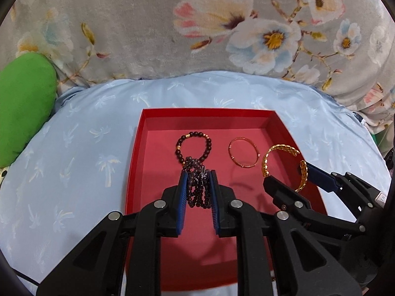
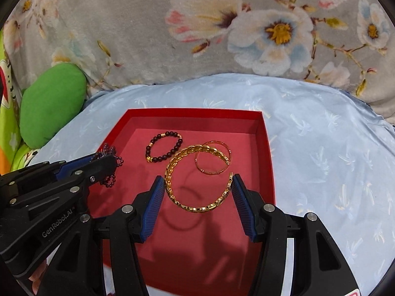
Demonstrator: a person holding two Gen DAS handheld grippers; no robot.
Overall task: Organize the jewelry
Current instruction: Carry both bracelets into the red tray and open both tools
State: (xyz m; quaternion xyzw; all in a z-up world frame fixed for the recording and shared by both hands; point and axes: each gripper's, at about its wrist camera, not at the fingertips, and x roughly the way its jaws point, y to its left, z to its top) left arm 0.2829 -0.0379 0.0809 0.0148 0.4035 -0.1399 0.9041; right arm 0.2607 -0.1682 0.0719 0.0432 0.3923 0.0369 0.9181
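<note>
Both grippers loaded over the red box (image 2: 267, 148).
Your left gripper (image 1: 197, 175) pinches the limp purple bead strand (image 1: 197, 190); your right gripper (image 2: 197, 185) squeezes the stiff, springy gold cuff (image 2: 197, 180) across its sides, so grip gently.

Left gripper (image 1: 199, 175) has its jaws squeezed on a bunched-up purple bead strand (image 1: 197, 185), held over the red tray (image 1: 138, 153). Just past the jaw tips sits a dark bead bracelet (image 1: 194, 148), touching the strand. Off to the jaws' right: a thin gold bangle (image 1: 244, 155), then the right gripper (image 1: 287, 176) pinching a woven gold cuff (image 1: 281, 164).
</note>
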